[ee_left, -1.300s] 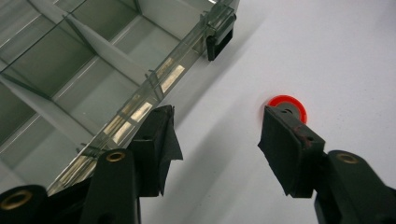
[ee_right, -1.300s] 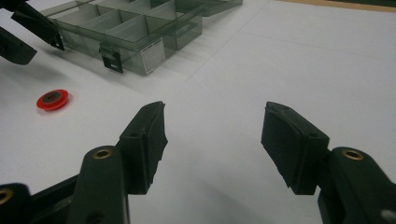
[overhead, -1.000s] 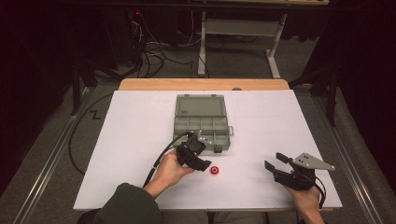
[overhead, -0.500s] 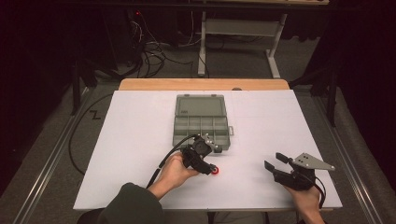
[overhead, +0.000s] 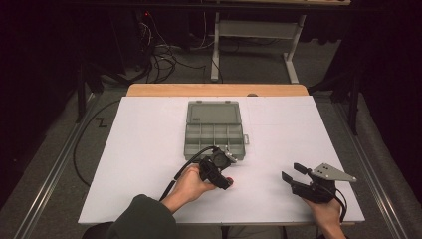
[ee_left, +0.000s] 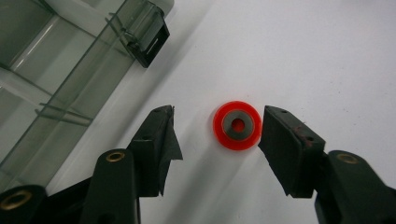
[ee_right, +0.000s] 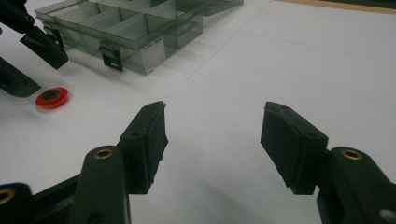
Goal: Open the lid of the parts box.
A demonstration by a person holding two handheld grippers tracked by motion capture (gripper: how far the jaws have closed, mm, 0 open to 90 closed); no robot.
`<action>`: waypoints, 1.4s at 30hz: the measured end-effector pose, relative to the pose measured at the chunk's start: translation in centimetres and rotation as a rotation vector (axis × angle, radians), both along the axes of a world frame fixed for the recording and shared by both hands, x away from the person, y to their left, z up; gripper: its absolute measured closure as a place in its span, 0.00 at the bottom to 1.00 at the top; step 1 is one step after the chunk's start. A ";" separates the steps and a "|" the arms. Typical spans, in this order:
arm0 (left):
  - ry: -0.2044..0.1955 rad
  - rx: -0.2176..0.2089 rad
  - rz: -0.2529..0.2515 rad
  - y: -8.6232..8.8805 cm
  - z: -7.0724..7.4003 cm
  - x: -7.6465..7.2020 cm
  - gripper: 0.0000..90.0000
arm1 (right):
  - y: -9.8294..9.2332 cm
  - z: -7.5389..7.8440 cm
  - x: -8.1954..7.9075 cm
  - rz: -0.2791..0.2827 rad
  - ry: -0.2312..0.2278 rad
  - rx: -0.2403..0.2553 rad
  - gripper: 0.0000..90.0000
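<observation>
A small red ring (ee_left: 237,125) with a grey centre lies flat on the white table sheet (overhead: 149,149). My left gripper (ee_left: 217,122) stands open over it with a jaw on either side, the ring close to the right-hand jaw but not pinched. In the high view the left gripper (overhead: 225,180) hides most of the ring (overhead: 230,179), just in front of the grey compartment box (overhead: 214,139). My right gripper (overhead: 292,172) rests open near the front right of the table with nothing between its jaws (ee_right: 212,116). The right gripper view has the ring (ee_right: 52,97) at far left.
The translucent grey box (ee_right: 130,32) lies open, lid flat behind it, with a latch (ee_left: 149,42) at its front corner near the left gripper. A wooden table edge (overhead: 219,89) runs along the back. Cables and a metal stand sit on the floor beyond.
The left hand has shifted right and toward the front edge, bringing its open jaws down around the red ring, which lay beside them before. The right gripper has kept still.
</observation>
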State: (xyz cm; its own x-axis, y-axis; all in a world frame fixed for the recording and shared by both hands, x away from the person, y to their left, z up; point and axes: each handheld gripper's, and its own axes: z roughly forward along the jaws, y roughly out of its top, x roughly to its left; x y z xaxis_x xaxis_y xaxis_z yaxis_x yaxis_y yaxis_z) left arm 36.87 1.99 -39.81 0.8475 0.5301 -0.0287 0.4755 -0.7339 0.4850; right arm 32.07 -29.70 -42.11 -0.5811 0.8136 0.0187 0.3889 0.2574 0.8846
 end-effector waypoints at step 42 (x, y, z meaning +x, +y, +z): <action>0.005 0.080 -0.071 -1.6 -0.9 0.0 0.63 | 0.1 -0.1 0.0 0.018 0.004 -0.007 0.48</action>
